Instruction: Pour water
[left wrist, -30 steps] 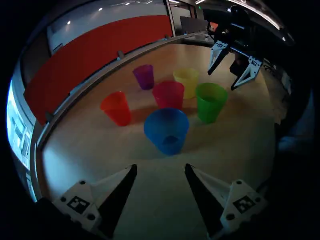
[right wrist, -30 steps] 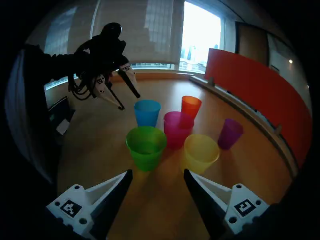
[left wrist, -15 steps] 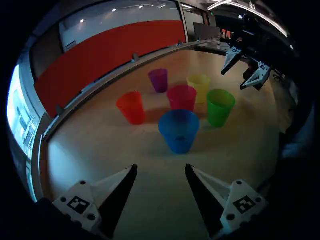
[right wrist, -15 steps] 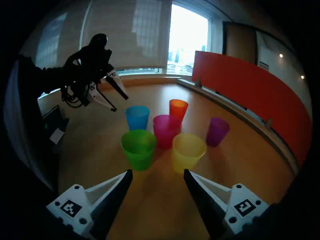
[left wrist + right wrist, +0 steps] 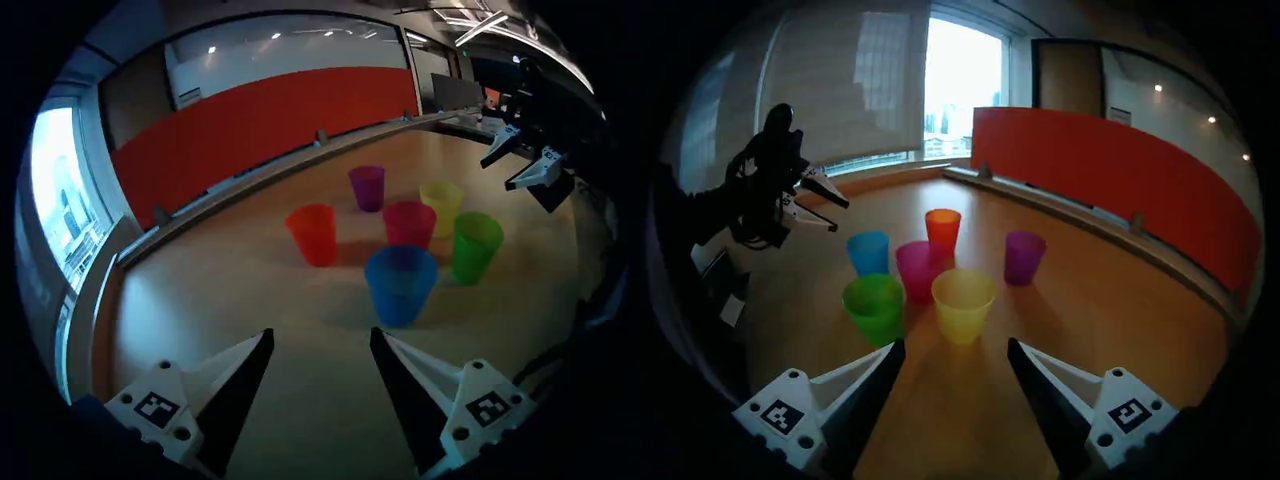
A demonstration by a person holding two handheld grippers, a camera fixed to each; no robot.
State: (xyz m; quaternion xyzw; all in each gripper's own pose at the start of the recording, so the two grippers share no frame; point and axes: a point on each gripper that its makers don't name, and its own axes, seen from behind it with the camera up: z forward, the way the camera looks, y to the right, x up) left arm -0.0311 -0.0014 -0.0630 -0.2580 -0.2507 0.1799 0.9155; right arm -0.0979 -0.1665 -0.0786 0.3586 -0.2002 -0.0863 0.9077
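Observation:
Several coloured plastic cups stand upright in a cluster on a wooden table: blue [image 5: 400,282], green [image 5: 475,246], pink [image 5: 409,223], yellow [image 5: 441,205], orange [image 5: 313,233], purple [image 5: 367,186]. In the right gripper view the yellow cup [image 5: 963,304] and green cup [image 5: 874,307] are closest, with pink [image 5: 920,270], blue [image 5: 869,251], orange [image 5: 942,230] and purple [image 5: 1024,256] behind. My left gripper [image 5: 320,340] is open, short of the blue cup. My right gripper [image 5: 955,350] is open, just short of the yellow cup. Each gripper also appears far off across the cluster: right [image 5: 524,156], left [image 5: 821,204].
A red partition wall [image 5: 264,120] runs along the table's raised far edge [image 5: 264,172]. Bright windows [image 5: 964,104] lie beyond the table. A person's dark sleeve [image 5: 696,212] holds the far gripper. Bare tabletop [image 5: 200,296] surrounds the cups.
Both grippers have drawn back from the cups and swung, so the cluster looks smaller and has shifted right in the left gripper view, left in the right gripper view. The cups have not moved.

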